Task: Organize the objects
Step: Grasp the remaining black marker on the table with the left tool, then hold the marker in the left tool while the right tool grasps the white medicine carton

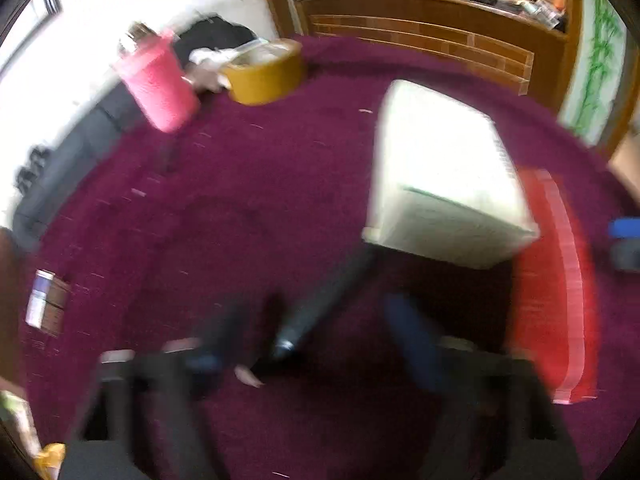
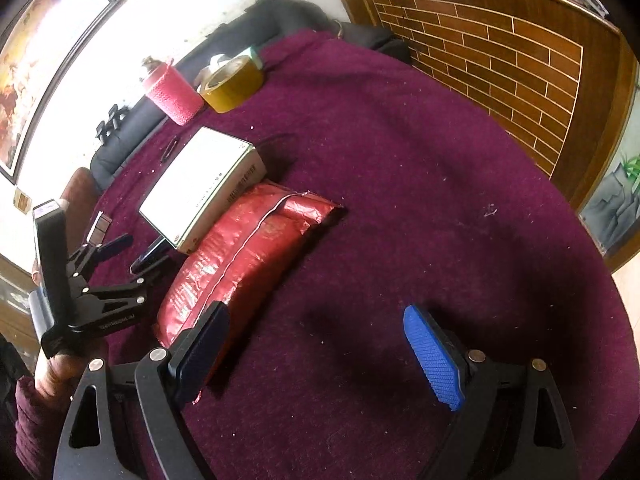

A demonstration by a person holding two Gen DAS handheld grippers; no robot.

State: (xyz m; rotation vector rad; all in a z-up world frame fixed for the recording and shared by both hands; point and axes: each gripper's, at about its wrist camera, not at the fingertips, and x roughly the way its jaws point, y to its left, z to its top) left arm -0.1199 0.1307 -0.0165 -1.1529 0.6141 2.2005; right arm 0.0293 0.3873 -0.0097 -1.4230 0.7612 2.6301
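The left wrist view is blurred. My left gripper [image 1: 316, 344] hangs over the maroon cloth with a black marker [image 1: 320, 304] lying between its fingers; gaps show on both sides of the marker, so the pads are not pressing it. Just beyond stand a white box [image 1: 440, 168] and a red foil packet [image 1: 556, 280]. In the right wrist view my right gripper [image 2: 320, 344] is wide open over bare cloth, its left finger close beside the near end of the red packet [image 2: 240, 256]. The white box [image 2: 200, 184] lies behind the packet, and the left gripper [image 2: 138, 246] sits to its left.
A pink cup [image 2: 174, 94] and a yellow tape roll [image 2: 232, 84] stand at the far edge. A thin black pen [image 2: 170, 148] and a small palette [image 2: 100, 222] lie left of the box. A wooden cabinet [image 2: 500, 52] borders the far right. A person's hand [image 2: 60, 368] holds the left gripper.
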